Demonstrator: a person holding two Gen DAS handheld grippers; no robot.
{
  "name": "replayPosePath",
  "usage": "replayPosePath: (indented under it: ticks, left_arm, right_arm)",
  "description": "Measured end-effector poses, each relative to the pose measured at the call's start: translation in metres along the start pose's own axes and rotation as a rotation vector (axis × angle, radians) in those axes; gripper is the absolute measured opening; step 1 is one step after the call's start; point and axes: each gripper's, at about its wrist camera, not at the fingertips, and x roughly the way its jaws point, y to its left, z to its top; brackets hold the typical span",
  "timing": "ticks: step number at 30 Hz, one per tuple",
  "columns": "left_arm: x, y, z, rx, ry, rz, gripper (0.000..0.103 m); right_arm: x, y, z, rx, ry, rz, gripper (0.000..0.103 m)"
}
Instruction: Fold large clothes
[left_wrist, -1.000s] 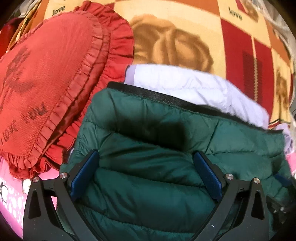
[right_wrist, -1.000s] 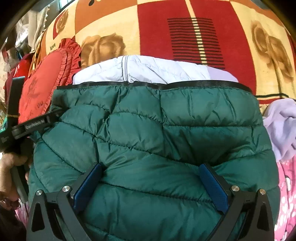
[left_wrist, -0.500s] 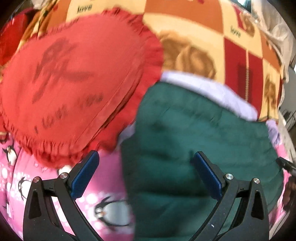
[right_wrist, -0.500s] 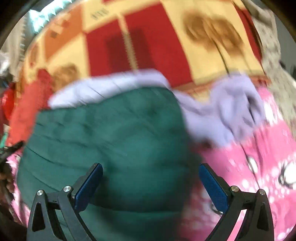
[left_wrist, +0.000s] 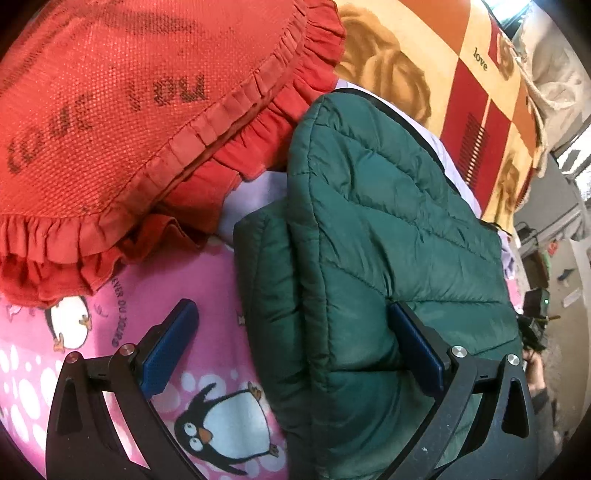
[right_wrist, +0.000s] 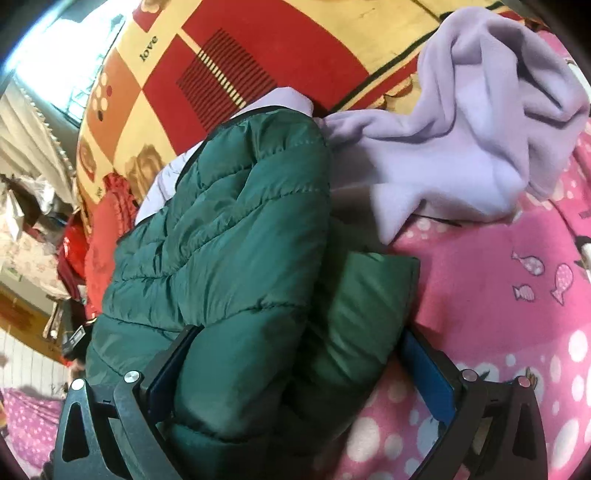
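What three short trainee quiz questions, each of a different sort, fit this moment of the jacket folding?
1. True or false: the dark green quilted puffer jacket lies folded on the pink penguin-print blanket.
2. Which item touches the jacket's edge in the right wrist view? A) lilac fleece garment B) a blue towel C) a grey sock
3. Fill in: the red frilled cushion carries dark ____.

Key: 1 true; 2 A; 3 lettering. Both the left tool and right tool stand open, straddling the jacket's ends.
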Motion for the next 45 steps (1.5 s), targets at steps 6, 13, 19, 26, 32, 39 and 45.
replayPosePath:
  ticks: [6,13,19,26,32,39,45]
  left_arm:
    - [0.003,0.005,0.002,0.016,0.010,-0.046,0.103]
    - [-0.005,0.008,-0.003,0.035,0.026,-0.048,0.103]
    - [0.000,0.014,-0.002,0.030,0.029,-0.079,0.103]
    - [0.015,0.011,0.006,0.001,0.078,-0.243,0.102]
    - [0.003,-0.011,0.008,0.127,0.007,-0.155,0.079]
    - [0.001,-0.027,0.002,0.231,-0.042,-0.028,0.081]
    - [0.004,-0.026,0.001,0.213,-0.046,-0.031,0.084]
  right_arm:
    - [-0.004,-0.012,0.000,0.018,0.002,0.070,0.103]
    - [0.001,-0.011,0.003,-0.001,0.010,0.083,0.103]
    - [-0.011,-0.014,-0.001,-0.004,0.032,0.078,0.103]
    - [0.008,-0.009,0.007,0.002,-0.017,0.116,0.103]
    - [0.023,0.014,0.014,-0.091,-0.018,0.122,0.100]
    - [0.012,0.037,0.010,-0.257,-0.074,0.016,0.079]
    - [0.013,0.042,0.008,-0.308,-0.088,-0.013,0.075]
